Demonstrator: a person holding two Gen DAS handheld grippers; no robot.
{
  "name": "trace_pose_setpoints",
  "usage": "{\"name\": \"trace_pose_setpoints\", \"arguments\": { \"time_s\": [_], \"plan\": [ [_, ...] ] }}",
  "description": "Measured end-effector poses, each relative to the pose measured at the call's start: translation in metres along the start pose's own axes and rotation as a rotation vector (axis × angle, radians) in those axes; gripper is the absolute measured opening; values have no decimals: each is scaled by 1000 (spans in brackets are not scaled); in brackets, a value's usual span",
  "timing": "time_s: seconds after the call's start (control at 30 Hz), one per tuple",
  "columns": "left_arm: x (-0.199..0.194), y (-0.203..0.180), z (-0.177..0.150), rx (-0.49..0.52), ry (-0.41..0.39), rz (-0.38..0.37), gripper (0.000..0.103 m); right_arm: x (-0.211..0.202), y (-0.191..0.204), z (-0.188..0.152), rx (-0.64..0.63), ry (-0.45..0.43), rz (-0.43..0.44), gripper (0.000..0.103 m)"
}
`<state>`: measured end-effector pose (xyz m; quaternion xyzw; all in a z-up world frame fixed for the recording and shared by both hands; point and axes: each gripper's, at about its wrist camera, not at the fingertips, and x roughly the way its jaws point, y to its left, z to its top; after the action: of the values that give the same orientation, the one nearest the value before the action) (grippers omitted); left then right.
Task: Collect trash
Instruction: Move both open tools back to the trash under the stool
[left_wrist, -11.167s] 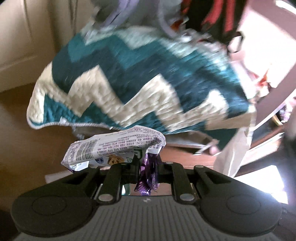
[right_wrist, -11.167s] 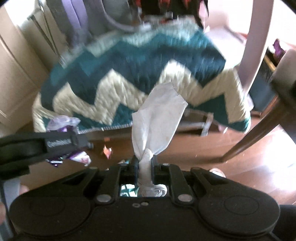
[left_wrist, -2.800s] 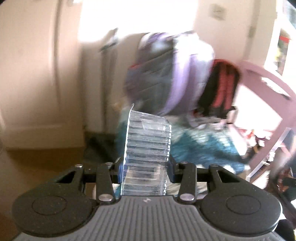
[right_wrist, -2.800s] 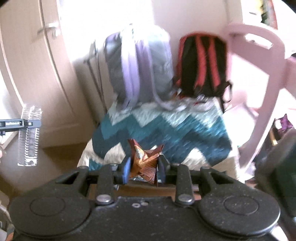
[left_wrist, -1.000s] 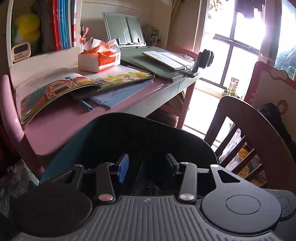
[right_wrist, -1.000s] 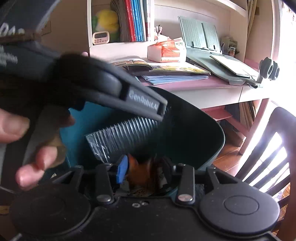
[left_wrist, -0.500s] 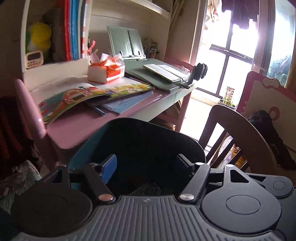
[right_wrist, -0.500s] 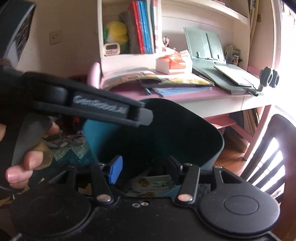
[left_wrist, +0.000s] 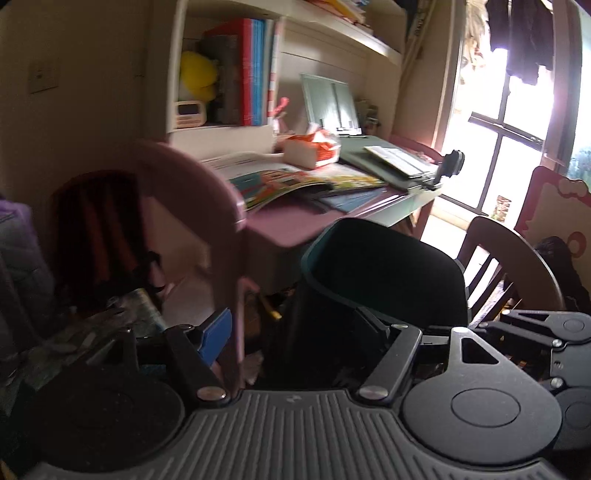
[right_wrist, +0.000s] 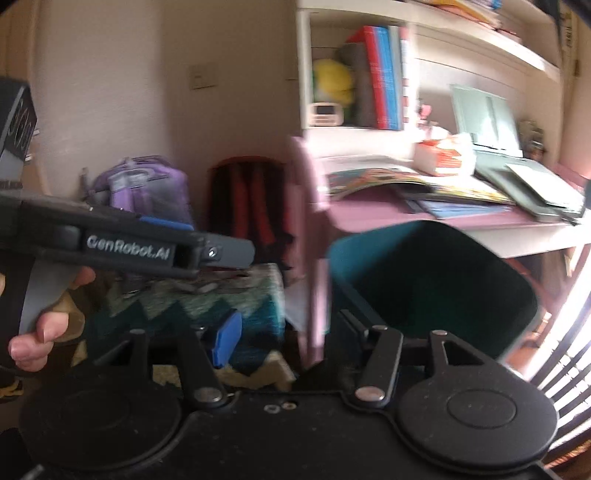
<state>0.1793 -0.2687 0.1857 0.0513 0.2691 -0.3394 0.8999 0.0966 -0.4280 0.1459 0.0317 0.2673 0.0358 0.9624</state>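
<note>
In my left wrist view, the far left of the frame holds a purple backpack (left_wrist: 16, 236), and just right of it a black and red backpack (left_wrist: 98, 236) leans at the wall. Low in the frame my left gripper (left_wrist: 295, 328) has its fingers spread wide with nothing between them; the blue pad (left_wrist: 216, 334) of one finger sits at lower left. A pink chair back (left_wrist: 207, 206) arcs through the left centre. Right of centre stands the dark teal trash bin (left_wrist: 384, 273), mouth open toward me, partly under the pink worktop (left_wrist: 280, 225). On that worktop lie an open picture book (left_wrist: 295, 181) and an orange tissue box (left_wrist: 312, 147). A wooden chair (left_wrist: 517, 266) fills the right edge, with part of my right gripper's black linkage in the lower right corner.

In my right wrist view, the left gripper (right_wrist: 207, 251) crosses the left side of the frame, held in my left hand (right_wrist: 48, 325). Behind it sit the purple backpack (right_wrist: 147, 192) and the black and red backpack (right_wrist: 251, 206), with a teal zigzag quilt (right_wrist: 207, 306) below them. My right gripper (right_wrist: 286, 338) is low in the centre, its fingers also spread apart and holding nothing. The trash bin (right_wrist: 443, 277) stands right of centre, beside the pink chair back (right_wrist: 310, 240) and in front of the worktop (right_wrist: 369, 210). Its inside is too dark for me to tell what lies in it.
</note>
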Motion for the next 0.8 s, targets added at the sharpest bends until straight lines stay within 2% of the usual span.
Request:
{"name": "trace_pose_setpoints", "arguments": {
  "time_s": [0.33,0.47,0.63,0.8],
  "plan": [
    [-76,101,-68,-83,28,153,74,33,98,-13,-72,47,186,57],
    [-96,140,-101,-112,56,210,79,57,135,-25,-101,94,244,57],
    [-101,190,-150,-134,118,282,79,97,176,-53,-143,180,305,57],
    [-88,238,-196,-183,179,311,80,151,210,-87,-158,291,355,58]
  ]
}}
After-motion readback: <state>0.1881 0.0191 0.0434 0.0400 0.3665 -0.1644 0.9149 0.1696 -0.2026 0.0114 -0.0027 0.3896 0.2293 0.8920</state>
